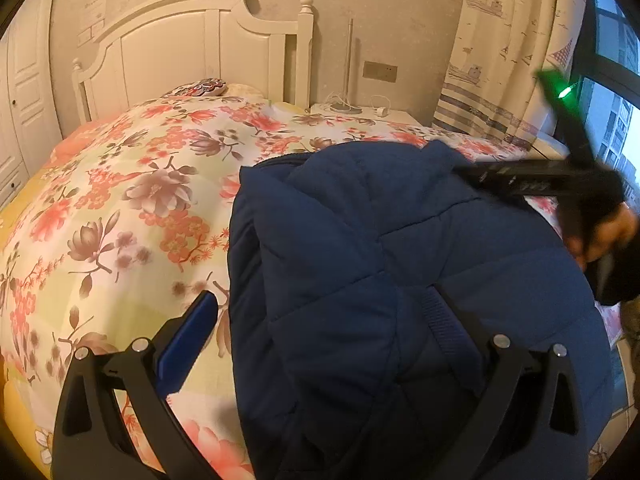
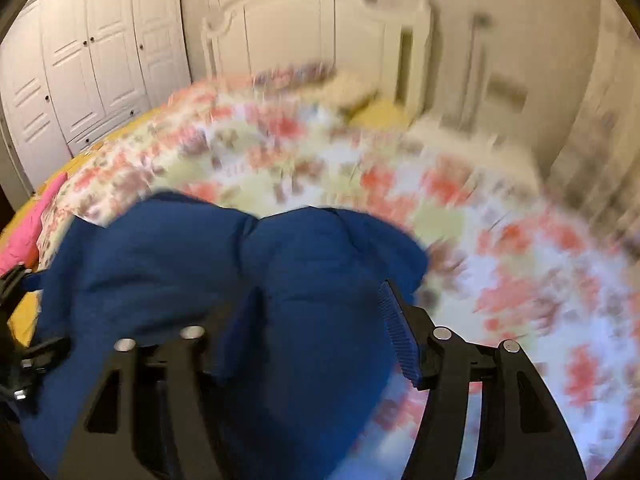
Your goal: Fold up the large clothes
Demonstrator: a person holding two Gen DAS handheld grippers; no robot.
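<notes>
On the bed: floral quilt under a folded navy padded jacket.
Left gripper: spread, straddling the jacket's edge.
Right gripper: spread over the jacket, pinching nothing.

Motion smears the right wrist view: quilt and headboard blur to streaks. In the left wrist view, the jacket runs off the bottom edge, and the right gripper is blurred.
</notes>
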